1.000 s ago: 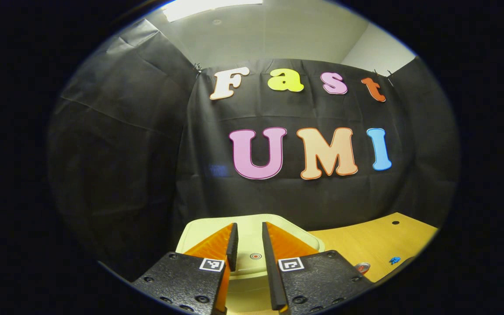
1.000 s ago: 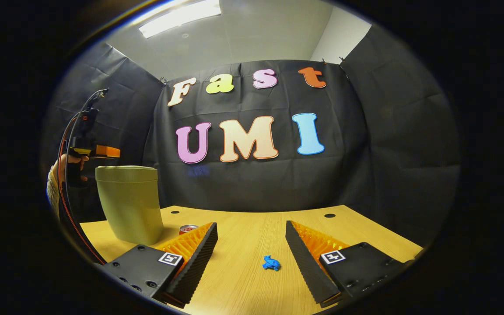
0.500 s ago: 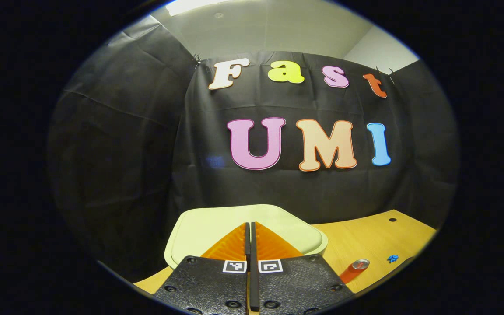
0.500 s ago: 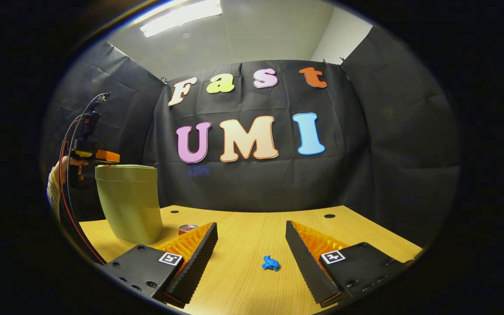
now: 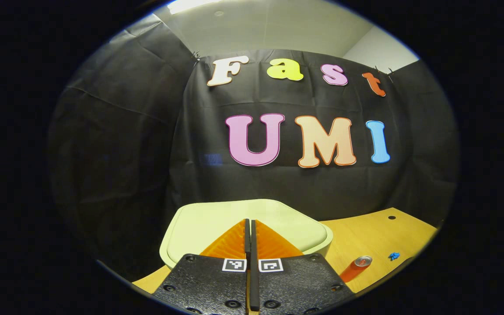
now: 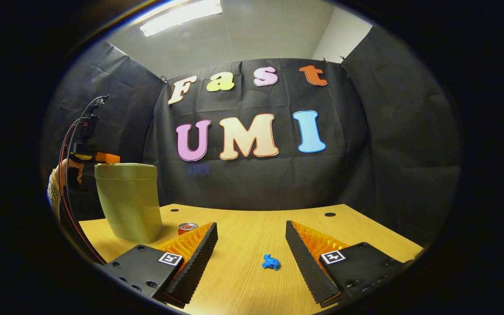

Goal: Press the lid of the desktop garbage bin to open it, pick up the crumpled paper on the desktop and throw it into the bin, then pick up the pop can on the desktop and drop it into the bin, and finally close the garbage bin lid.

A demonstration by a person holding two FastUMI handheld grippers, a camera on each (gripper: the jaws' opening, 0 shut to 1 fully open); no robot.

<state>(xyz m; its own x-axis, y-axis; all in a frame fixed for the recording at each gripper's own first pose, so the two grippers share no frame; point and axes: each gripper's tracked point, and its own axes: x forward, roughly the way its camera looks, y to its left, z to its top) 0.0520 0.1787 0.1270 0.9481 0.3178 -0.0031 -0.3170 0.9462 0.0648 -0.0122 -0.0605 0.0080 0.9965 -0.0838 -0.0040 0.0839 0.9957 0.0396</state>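
Note:
The pale green bin (image 6: 129, 201) stands at the table's left with its lid (image 5: 199, 223) down. My left gripper (image 5: 248, 221) is shut with nothing between its fingers, and its tips are right over the lid's middle. In the right gripper view that same left gripper (image 6: 103, 157) sits level with the lid's top, held by a hand. A red pop can (image 5: 357, 267) lies on the table right of the bin, and the can (image 6: 187, 228) peeks out behind one of my right fingers. The blue crumpled paper (image 6: 271, 262) lies between the fingers of my open right gripper (image 6: 251, 227).
The wooden table (image 6: 252, 218) has small round holes near its back edge. Black cloth walls close off the back and sides. A cable (image 6: 66, 175) hangs from the left gripper beside the bin.
My left gripper's fingers came together and it sank down onto the bin lid. The right gripper, the can and the paper stayed in place.

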